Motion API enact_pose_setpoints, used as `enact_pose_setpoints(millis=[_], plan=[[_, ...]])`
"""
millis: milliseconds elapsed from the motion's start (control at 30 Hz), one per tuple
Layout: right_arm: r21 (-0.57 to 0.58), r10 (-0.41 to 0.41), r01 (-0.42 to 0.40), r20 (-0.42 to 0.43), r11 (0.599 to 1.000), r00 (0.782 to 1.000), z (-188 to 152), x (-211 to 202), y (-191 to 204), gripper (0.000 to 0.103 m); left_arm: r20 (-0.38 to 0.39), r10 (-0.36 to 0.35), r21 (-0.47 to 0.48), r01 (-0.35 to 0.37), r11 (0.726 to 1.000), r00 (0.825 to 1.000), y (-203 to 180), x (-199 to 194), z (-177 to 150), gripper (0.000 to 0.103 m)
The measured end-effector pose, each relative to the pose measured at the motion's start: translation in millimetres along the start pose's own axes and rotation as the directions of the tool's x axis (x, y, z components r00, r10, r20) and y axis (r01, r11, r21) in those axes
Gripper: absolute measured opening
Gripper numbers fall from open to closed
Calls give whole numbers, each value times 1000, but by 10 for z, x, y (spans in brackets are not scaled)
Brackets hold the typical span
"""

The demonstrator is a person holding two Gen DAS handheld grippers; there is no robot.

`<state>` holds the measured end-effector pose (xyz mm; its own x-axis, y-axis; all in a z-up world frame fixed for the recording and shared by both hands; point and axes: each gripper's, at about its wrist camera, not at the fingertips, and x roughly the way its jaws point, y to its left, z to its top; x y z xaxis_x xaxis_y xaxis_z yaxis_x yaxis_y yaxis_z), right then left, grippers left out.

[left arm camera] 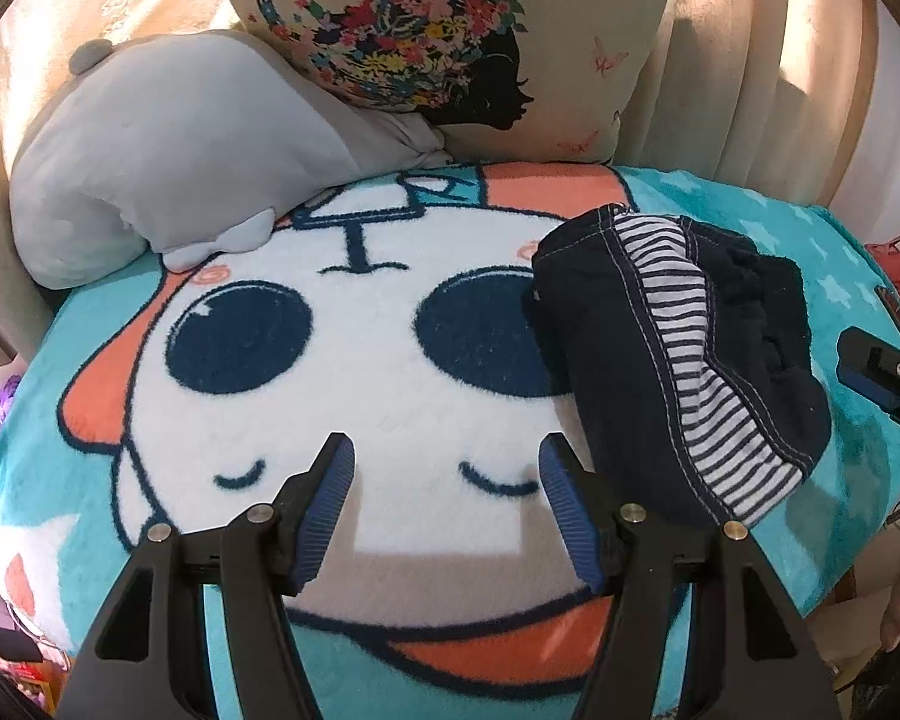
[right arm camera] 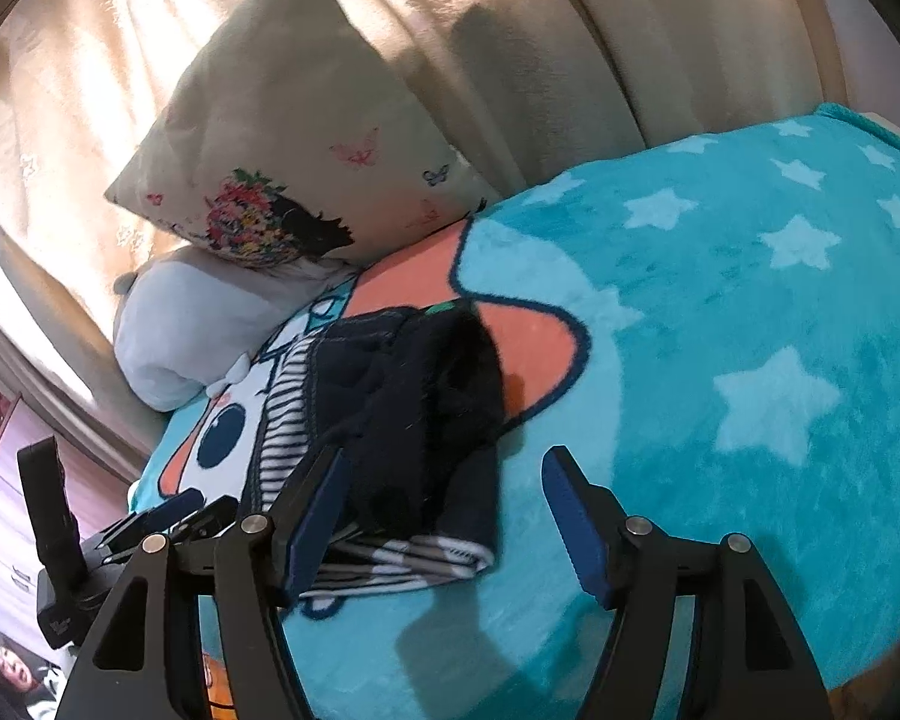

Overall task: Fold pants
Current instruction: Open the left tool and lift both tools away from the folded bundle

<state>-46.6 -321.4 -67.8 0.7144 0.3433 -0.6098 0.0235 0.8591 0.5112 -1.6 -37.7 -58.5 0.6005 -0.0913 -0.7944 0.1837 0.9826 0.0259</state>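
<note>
Small dark navy pants (left arm camera: 678,354) with a navy-and-white striped panel lie folded in a bundle on the turquoise cartoon blanket (left arm camera: 150,420). My left gripper (left arm camera: 447,471) is open and empty, hovering over the blanket's white face, just left of the pants. In the right wrist view the pants (right arm camera: 402,420) lie ahead and left. My right gripper (right arm camera: 444,480) is open and empty, its left finger over the pants' near edge. The right gripper's tip also shows at the right edge of the left wrist view (left arm camera: 876,375); the left gripper shows at lower left of the right wrist view (right arm camera: 162,516).
A floral cushion (left arm camera: 438,42) and a grey plush pillow (left arm camera: 162,150) lean against the beige padded headboard (right arm camera: 510,60) behind the blanket. The starred turquoise blanket area (right arm camera: 750,330) spreads to the right. Clutter shows beyond the bed's left edge.
</note>
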Motion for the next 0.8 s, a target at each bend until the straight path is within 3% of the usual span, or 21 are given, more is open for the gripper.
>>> enact_pose_setpoints(millis=[500,667,800], plan=[[78,41,-38,-41,996,998,164,228,-248,76,-27,-13,-27,12,1000,1000,6,126,91,63],[108,77,-72,-43,992,996,198,242,-273,78,9,-121,-135,121,983,993,266,55,232,64],[109,100,-95,-45,989,994,261,251,-264,83,-18,-270,-208,261,943,963,362,220,362,67]])
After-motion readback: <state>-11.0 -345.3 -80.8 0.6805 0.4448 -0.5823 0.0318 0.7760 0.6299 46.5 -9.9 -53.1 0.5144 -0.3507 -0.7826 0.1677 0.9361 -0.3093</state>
